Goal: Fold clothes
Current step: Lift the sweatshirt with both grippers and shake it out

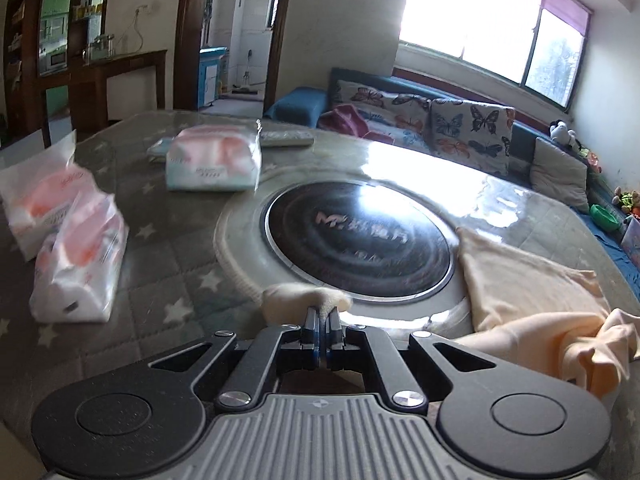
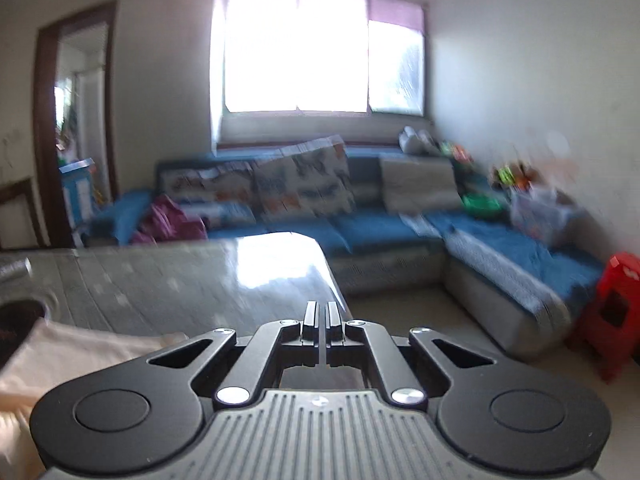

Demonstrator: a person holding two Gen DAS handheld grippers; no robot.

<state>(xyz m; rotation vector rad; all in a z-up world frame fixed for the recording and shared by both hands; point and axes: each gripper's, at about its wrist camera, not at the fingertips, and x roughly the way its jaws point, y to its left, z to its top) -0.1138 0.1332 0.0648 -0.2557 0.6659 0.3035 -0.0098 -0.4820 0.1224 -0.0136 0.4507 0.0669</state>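
A pale peach garment lies on the glass-topped table, right of the round black cooktop. My left gripper is shut on a bunched edge of the garment near the cooktop's front rim. In the right wrist view my right gripper is shut and holds nothing, raised near the table's right edge. The garment lies below and left of it.
Three plastic tissue packs and a remote lie on the left and far side of the table. A blue corner sofa with cushions stands behind, and a red stool at right.
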